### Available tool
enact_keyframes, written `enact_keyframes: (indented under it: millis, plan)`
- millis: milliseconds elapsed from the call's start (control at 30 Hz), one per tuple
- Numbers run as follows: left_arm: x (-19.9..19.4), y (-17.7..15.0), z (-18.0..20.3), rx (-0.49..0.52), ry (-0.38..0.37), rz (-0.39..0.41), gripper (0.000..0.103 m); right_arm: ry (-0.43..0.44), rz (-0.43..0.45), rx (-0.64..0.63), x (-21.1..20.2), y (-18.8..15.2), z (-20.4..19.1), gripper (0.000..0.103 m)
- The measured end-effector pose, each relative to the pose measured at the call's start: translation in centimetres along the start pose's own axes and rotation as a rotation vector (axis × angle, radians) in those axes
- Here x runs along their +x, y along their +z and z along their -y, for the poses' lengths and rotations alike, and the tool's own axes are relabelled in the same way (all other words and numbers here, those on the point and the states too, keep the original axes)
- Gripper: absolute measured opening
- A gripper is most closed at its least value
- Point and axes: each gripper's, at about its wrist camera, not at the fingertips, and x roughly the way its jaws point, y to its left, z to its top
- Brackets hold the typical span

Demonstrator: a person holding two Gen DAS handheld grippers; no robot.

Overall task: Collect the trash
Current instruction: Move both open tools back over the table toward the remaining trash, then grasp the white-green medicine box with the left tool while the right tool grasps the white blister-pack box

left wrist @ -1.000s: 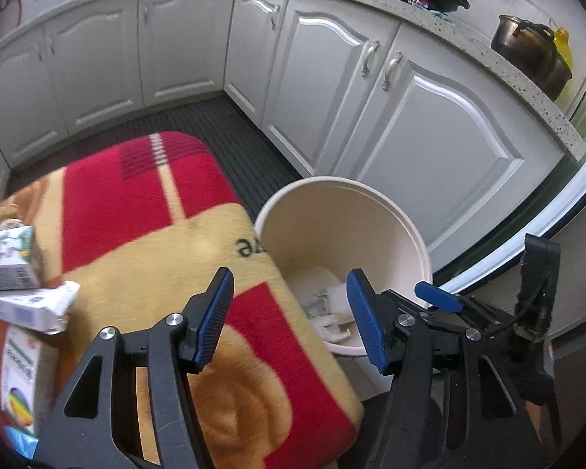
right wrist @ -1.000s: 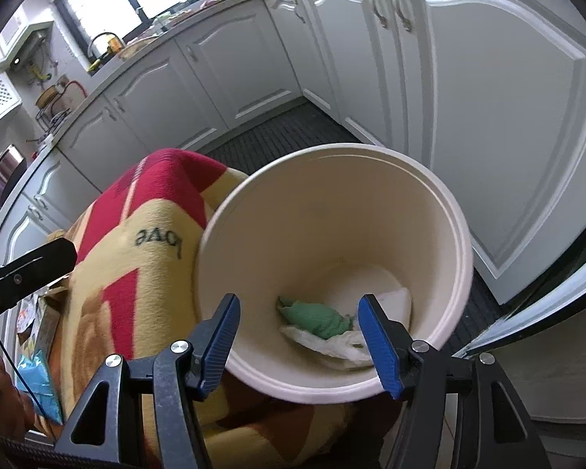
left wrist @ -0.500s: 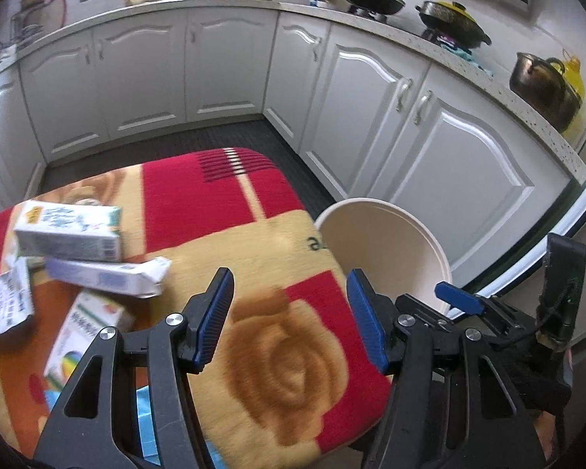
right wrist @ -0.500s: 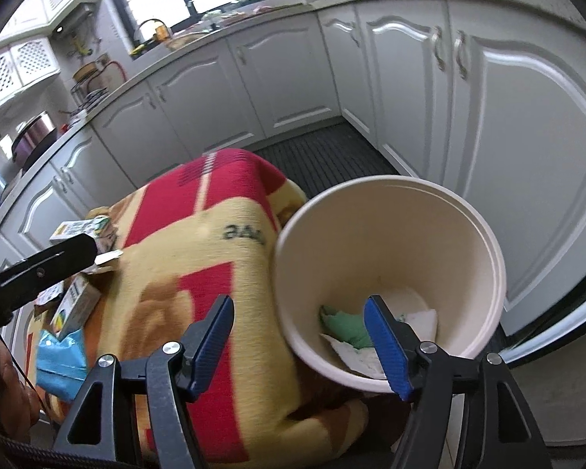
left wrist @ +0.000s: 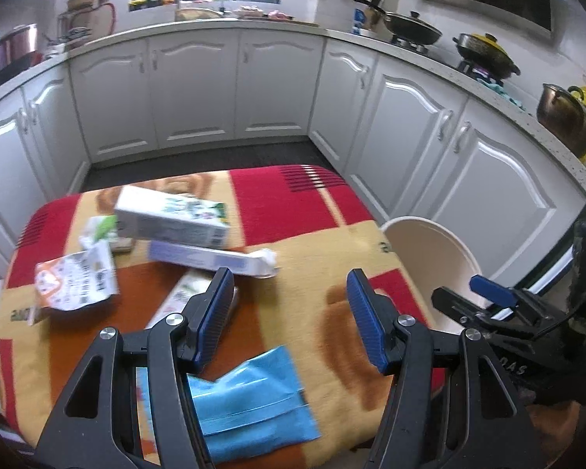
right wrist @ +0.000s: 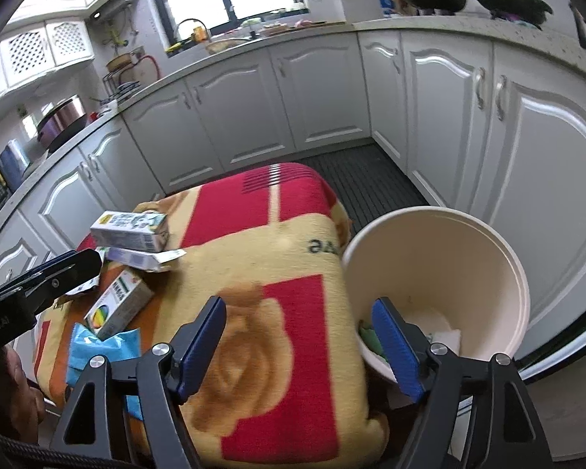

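Blanket [right wrist: 254,258]: only right wrist shows scraps inside bin [right wrist: 500,273].

On my blanket-covered table the trash lies at the left: a pale milk carton [left wrist: 172,219] on its side atop a long lilac box [left wrist: 211,260], a torn orange-and-white packet [left wrist: 76,279] further left, a blue wrapper [left wrist: 250,398] nearest me. The cream bin [right wrist: 441,273] stands at the right, with green and white scraps [right wrist: 371,338] inside.

The blue packet [left wrist: 250,402] is partly hidden behind the left fingers [left wrist: 211,312]; the bucket's [right wrist: 484,234] contents are mostly hidden.
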Motion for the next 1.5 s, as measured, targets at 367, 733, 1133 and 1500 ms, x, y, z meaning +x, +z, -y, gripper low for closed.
enact_keyframes:
  millis: [367,733,1133,1500]
  plan:
    - [-1.7,-2.2,-6.6,-0.072,0.085,-0.012,0.059,0.068,-0.026,-0.065,0.7,-0.1,-4.5,0.079]
    - [-1.9,-4.5,-15.6,-0.188,0.174,-0.063,0.059,0.163,-0.121,-0.111,3.4,-1.3,-8.5,0.079]
    - [-0.3,-3.4,-16.1,-0.210,0.071,-0.122,0.059,0.172,-0.153,-0.181,6.8,0.3,-11.7,0.079]
    - [5.0,-2.0,-10.2,-0.035,-0.009,-0.257,0.059,0.135,-0.182,-0.136,8.7,1.1,-9.5,0.079]
